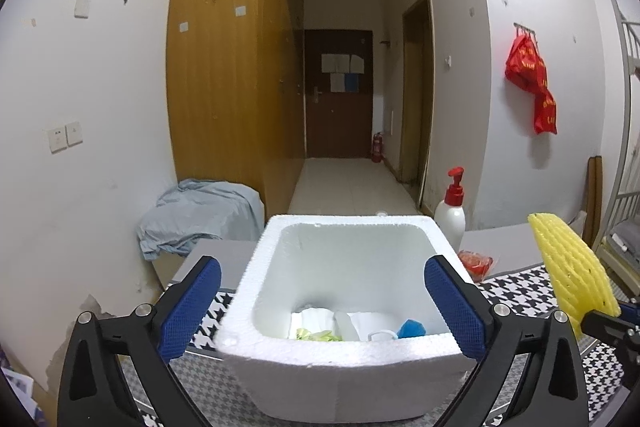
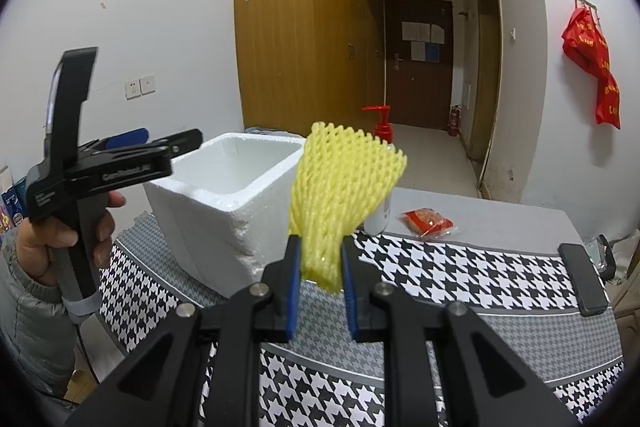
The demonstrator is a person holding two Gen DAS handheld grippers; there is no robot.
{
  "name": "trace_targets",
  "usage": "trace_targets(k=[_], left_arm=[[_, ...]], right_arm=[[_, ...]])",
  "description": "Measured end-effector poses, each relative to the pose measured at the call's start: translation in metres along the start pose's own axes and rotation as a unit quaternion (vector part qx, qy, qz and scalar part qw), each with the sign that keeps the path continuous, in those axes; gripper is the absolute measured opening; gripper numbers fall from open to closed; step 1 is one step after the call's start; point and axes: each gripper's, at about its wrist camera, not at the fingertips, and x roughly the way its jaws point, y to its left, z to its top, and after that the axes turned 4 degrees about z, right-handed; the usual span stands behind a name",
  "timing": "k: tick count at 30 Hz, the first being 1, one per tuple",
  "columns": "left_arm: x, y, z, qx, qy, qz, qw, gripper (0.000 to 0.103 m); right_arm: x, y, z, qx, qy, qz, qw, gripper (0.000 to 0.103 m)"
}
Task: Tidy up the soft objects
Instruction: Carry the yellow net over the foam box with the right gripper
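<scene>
The left gripper (image 1: 322,311) is held spread wide and empty, tilted slightly down over the foam box (image 1: 340,379). At three o'clock of the box, the yellow foam net (image 2: 340,195) is pinched upright by the right gripper (image 2: 320,291), tilted slightly downward.

The left gripper (image 1: 322,311), held up by a hand (image 2: 68,231) in a grey sleeve, has its blue-padded jaws spread wide with nothing pressed between them, while the right gripper (image 2: 319,283) points slightly downward, jaws clamped on yellow foam netting (image 2: 340,187).
</scene>
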Motion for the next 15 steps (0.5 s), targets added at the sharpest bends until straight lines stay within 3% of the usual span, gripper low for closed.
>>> trace_targets(k=[15], left_arm=[[-0.03,0.043,0.002,-0.007,-0.033,0.046,0.9984,0.102]], right_arm=[[0.008,0.018,0.017,-0.014,-0.009,0.012,1.0,0.022]])
